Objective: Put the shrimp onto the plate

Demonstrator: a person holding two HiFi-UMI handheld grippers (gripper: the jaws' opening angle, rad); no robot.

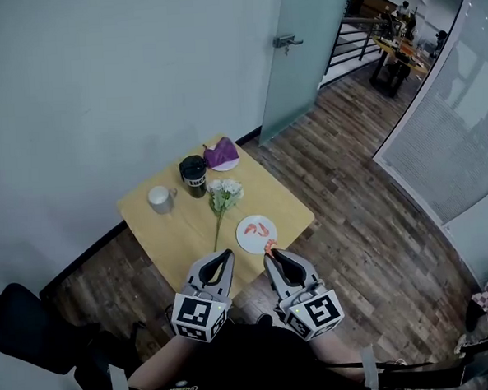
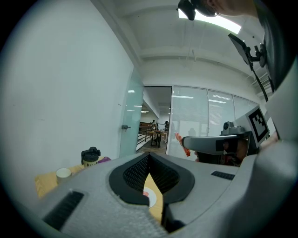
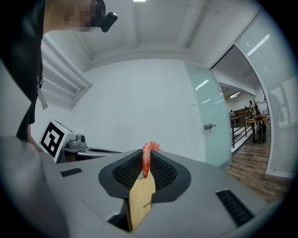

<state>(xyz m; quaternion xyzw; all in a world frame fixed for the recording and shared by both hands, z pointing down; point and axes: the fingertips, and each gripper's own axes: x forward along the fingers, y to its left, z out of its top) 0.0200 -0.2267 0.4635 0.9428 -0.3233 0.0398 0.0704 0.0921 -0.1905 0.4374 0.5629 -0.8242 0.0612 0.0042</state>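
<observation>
Right gripper view has the right tool (image 3: 146,157) closed on a curled orange-pink shrimp (image 3: 146,163). The shrimp is pinched between the black ribbed pads, and its bent end stands clear above the tips. From where I stand, that grip is the worry. Only a thin stretch of a soft, slick body seems to be caught, so a jolt or a tilt could let it slide free.

Seen from the head view, the held shrimp sits right at the near rim of the round white plate (image 1: 248,241). How high above the rim it hangs I cannot judge. The plate lies toward the near right corner of the pale wooden table (image 1: 168,232). If the shrimp were let go a touch short, it would likely land on bare wood or go over the edge to the floor.

Other orange shrimp pieces (image 1: 261,228) already lie on the plate. Coming down too low could knock them, or push the plate toward that corner.

The left tool (image 2: 149,157) has its tips together with nothing between them. It is held just left of the right one, close enough that a careless swing might bump the loaded tool.
</observation>
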